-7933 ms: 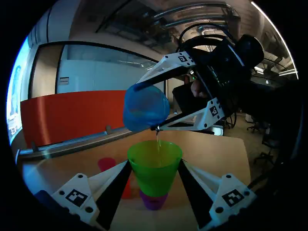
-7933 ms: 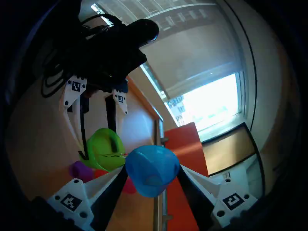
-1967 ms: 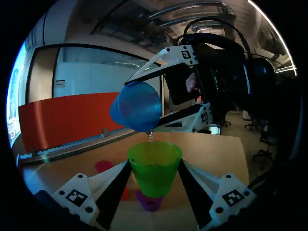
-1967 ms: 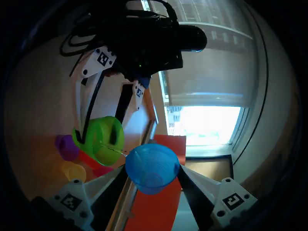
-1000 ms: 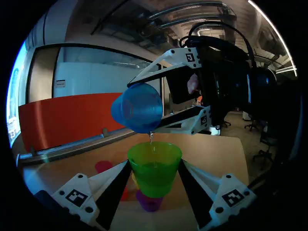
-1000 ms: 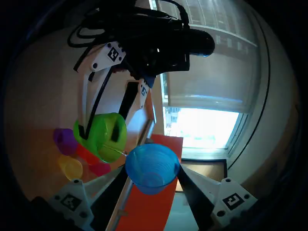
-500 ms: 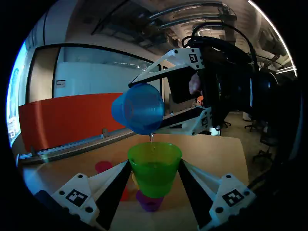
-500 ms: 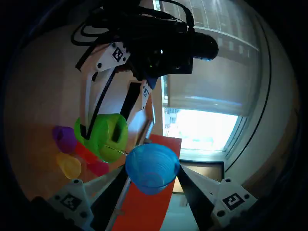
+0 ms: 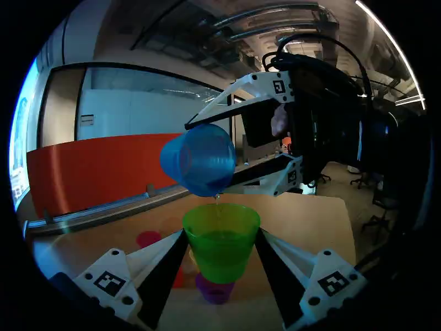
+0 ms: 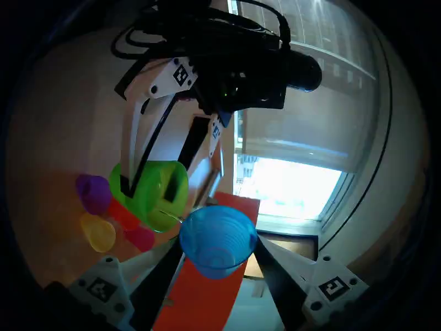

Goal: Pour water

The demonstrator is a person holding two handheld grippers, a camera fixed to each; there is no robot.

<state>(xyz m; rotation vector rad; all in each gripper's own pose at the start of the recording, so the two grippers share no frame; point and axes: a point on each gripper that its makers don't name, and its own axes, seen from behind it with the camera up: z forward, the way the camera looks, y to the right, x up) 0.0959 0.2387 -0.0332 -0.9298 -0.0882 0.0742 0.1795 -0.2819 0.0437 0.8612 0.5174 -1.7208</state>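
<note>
My left gripper [image 9: 221,245] is shut on an upright green cup [image 9: 221,239] that holds water, above the wooden table [image 9: 308,218]. My right gripper [image 10: 218,251] is shut on a translucent blue cup [image 10: 218,247], tipped far over on its side. In the left gripper view the blue cup [image 9: 199,160] hangs just over the green cup's rim, and a thin drip falls from its lip into the green cup. The right gripper view has the green cup [image 10: 151,194] at the left, held by the left gripper [image 10: 165,190].
Small purple [image 9: 215,289], yellow [image 10: 98,233], red [image 10: 122,215] and pink [image 9: 148,239] cups stand on the table under the green cup. An orange wall panel [image 9: 93,165] and a metal rail run behind. Office chairs [image 9: 377,212] stand off the table's right edge.
The stream from the blue cup has thinned from a steady pour to a drip. The blue cup tipped further over and rose slightly. The green cup stayed still.
</note>
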